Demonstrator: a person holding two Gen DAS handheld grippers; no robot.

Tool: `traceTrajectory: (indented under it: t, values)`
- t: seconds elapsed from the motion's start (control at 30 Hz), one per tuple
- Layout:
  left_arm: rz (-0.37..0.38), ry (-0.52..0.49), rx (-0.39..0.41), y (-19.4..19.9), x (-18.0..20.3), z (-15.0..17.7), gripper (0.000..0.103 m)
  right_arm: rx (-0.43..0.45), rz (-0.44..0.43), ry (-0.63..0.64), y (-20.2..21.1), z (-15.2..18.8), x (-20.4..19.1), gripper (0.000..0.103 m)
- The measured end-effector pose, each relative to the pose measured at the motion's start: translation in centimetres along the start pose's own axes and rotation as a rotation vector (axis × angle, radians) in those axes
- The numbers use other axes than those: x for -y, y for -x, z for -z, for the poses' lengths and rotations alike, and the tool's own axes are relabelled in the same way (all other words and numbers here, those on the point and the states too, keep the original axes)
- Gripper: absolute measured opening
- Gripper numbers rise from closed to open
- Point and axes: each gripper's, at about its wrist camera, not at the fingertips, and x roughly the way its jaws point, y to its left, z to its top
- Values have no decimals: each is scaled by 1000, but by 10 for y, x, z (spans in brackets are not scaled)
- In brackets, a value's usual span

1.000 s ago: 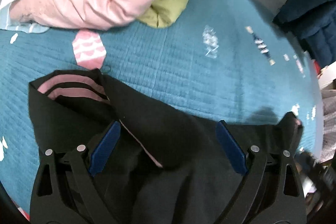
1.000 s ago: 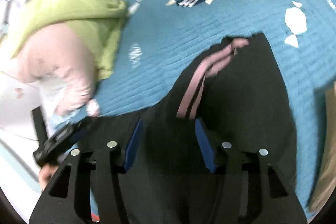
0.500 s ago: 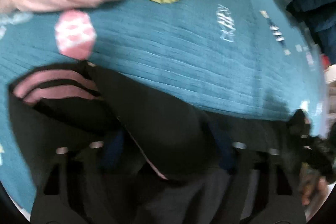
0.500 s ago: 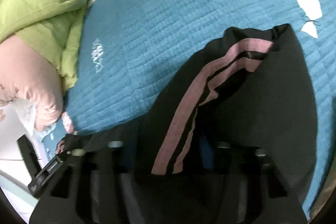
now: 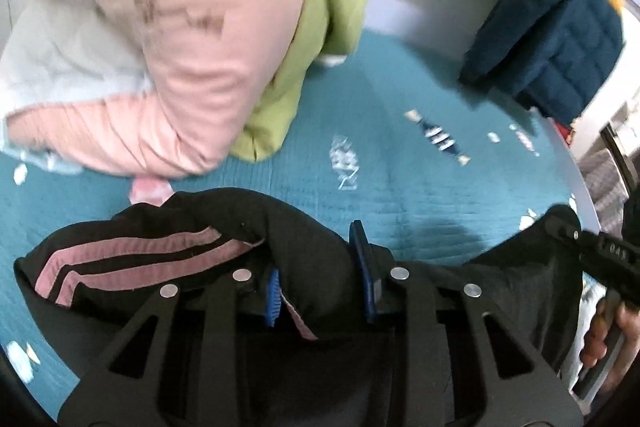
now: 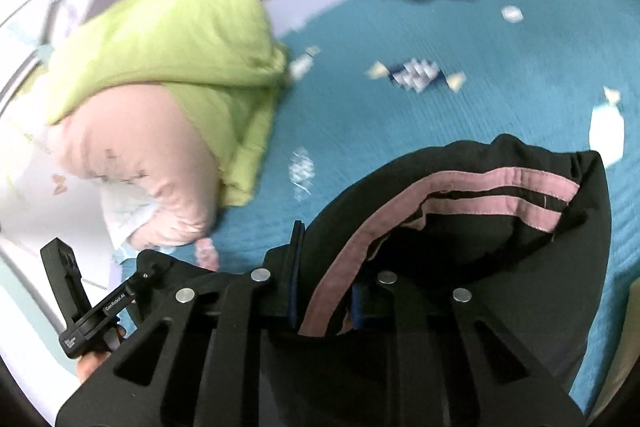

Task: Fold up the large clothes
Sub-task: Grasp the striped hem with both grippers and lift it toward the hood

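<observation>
Left claw (image 5: 320,281) just closed on black trousers (image 5: 168,239), right claw (image 6: 324,287) likewise, blue-yellow jacket (image 5: 560,39) left view only

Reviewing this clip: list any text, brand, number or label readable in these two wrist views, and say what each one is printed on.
"GenRobot.AI": white print on the left gripper, seen in the right wrist view.
A second small white label lower on the same handle: too small to read.
Pale characters on the right gripper, seen in the left wrist view: too blurred to read.
No text on the black garment or the teal bedspread.
</observation>
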Motion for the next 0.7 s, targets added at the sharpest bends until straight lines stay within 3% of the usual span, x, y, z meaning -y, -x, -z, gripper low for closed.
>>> traceTrajectory:
  t: [0.13, 0.37, 0.5, 0.7]
  values:
    - [58, -42, 86, 56, 5, 37, 30, 70, -66, 87, 42, 31, -11, 17]
    - [133, -48, 150, 148, 10, 136, 30, 118, -165, 84, 135, 129, -9, 17]
    - [123, -31, 153, 193, 17, 194, 30, 91, -152, 56, 180, 183, -11, 17]
    - [116, -5, 93, 235, 21, 298, 29, 25, -79, 1, 227, 278, -4, 17]
